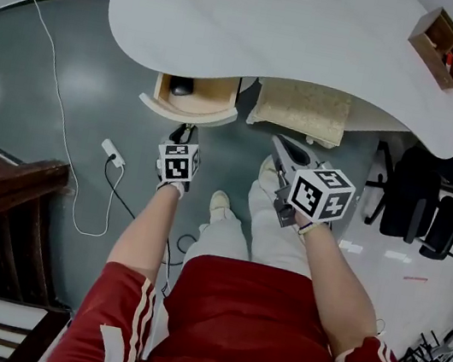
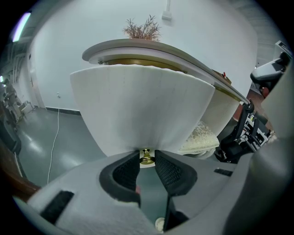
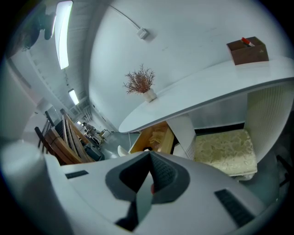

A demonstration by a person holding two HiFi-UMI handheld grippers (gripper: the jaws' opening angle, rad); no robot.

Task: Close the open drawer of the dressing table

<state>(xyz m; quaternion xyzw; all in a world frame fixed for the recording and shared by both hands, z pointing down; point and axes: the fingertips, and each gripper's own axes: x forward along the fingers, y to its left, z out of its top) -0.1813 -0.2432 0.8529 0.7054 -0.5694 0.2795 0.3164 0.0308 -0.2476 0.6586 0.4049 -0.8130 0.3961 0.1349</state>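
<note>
A: Head view?
B: A curved white worktop (image 1: 321, 36) stands on grey floor (image 1: 60, 42), where a cable (image 1: 58, 103) trails. The drawer (image 1: 188, 111) stands open under its edge, with the left tongs (image 1: 182, 135) at its front.
A: Left gripper view?
B: Those tongs pinch the drawer's brass knob (image 2: 146, 158).
A: Right gripper view?
B: The right tongs (image 3: 149, 158) are pressed together, empty, and face the worktop and its dried plant (image 3: 140, 82).

White dressing table (image 1: 304, 34), dried plant (image 3: 140, 81), wooden box (image 1: 442, 47)
</note>
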